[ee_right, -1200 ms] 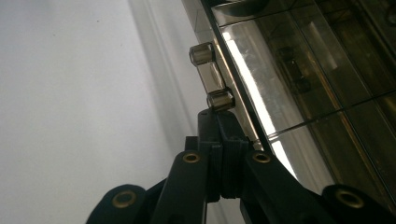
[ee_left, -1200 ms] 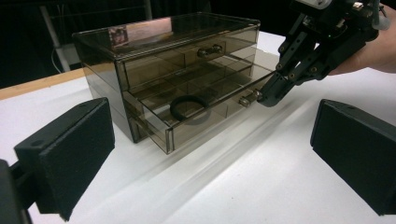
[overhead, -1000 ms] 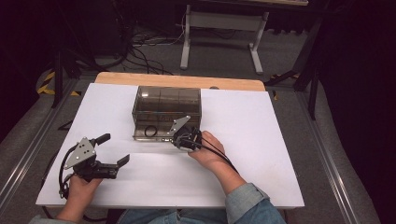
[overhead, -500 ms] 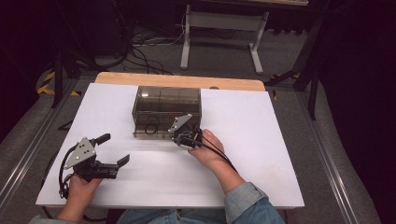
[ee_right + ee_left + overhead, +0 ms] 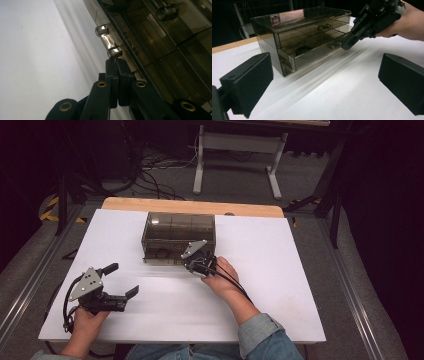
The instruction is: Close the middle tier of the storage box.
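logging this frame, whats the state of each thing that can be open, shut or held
upper drawer: shut
lower drawer: pulled out slightly, dark ring inside
lower drawer handle: not gripped, right gripper's tips at its end
right gripper: shut, empty
left gripper: open, empty, apart from the box

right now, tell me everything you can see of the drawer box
The drawer box is smoky, see-through plastic, standing upright toward the far middle of the white table. It has two drawers with small clear handles; the lower drawer is slid partly out, a dark ring inside. The right tongs, shut, sit at its handle.
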Demonstrator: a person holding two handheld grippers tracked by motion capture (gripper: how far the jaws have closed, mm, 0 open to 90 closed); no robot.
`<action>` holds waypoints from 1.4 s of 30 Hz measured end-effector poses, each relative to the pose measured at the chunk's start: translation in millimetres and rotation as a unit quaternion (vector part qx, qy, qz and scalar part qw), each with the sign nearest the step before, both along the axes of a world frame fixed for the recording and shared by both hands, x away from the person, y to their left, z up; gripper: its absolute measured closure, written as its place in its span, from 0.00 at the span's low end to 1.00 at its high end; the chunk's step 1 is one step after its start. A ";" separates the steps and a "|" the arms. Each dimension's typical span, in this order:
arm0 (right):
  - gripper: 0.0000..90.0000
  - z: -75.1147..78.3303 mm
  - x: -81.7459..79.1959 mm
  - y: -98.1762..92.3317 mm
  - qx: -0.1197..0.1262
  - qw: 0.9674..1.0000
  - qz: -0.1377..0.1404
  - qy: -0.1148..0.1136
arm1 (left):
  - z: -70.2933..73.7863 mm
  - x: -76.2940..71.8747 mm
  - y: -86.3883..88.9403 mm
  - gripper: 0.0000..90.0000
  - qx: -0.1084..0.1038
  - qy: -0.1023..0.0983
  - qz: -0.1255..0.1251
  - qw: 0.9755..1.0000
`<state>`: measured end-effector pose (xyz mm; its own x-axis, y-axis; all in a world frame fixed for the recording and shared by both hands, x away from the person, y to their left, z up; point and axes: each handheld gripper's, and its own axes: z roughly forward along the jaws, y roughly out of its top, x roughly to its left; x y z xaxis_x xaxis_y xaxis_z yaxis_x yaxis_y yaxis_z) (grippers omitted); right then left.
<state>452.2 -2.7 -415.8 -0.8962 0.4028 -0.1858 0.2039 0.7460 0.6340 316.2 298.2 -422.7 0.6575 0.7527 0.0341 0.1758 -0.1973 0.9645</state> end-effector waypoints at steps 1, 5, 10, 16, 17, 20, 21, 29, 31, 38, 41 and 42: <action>0.99 -0.1 0.6 0.1 0.001 1.000 -0.002 -0.002 | 0.0 0.0 0.0 0.01 0.000 0.000 0.000 1.000; 0.99 -0.3 3.1 0.3 0.003 1.000 -0.011 -0.008 | -0.1 0.0 -0.2 0.01 -0.002 0.001 0.000 1.000; 0.99 0.5 8.0 -1.3 0.013 0.999 -0.025 -0.016 | -0.1 0.0 -0.1 0.01 -0.002 0.002 0.000 1.000; 0.99 0.5 11.7 0.0 0.020 0.999 -0.042 -0.028 | -0.1 0.1 0.0 0.01 -0.003 0.002 0.000 1.000; 0.99 0.0 12.4 0.5 0.019 0.998 -0.044 -0.030 | 0.1 0.0 0.1 0.00 -0.002 0.003 0.000 1.000; 1.00 -1.2 14.4 1.6 0.016 0.998 -0.050 -0.035 | 0.0 0.2 0.3 0.01 -0.003 0.001 0.000 1.000; 1.00 -1.4 15.0 1.8 0.016 0.998 -0.053 -0.036 | 0.0 0.2 0.3 0.01 -0.003 0.001 0.000 1.000; 1.00 -3.7 19.5 1.4 0.020 0.996 -0.078 -0.042 | 0.0 0.1 0.6 0.01 -0.005 0.001 0.001 1.000; 1.00 -3.7 19.3 1.6 0.019 0.996 -0.079 -0.042 | 0.1 0.1 0.4 0.01 -0.004 0.001 0.001 1.000; 0.96 -0.7 17.7 -0.8 0.019 0.997 -0.070 -0.016 | -0.2 0.6 0.5 0.00 -0.006 0.002 0.001 1.000; 0.82 6.2 11.1 -3.2 0.019 0.999 -0.045 -0.011 | 0.0 1.1 0.7 0.01 -0.003 0.000 -0.001 1.000; 0.79 8.8 9.8 -4.4 0.027 0.999 -0.041 -0.009 | 0.0 1.2 0.6 0.00 -0.004 0.000 0.000 1.000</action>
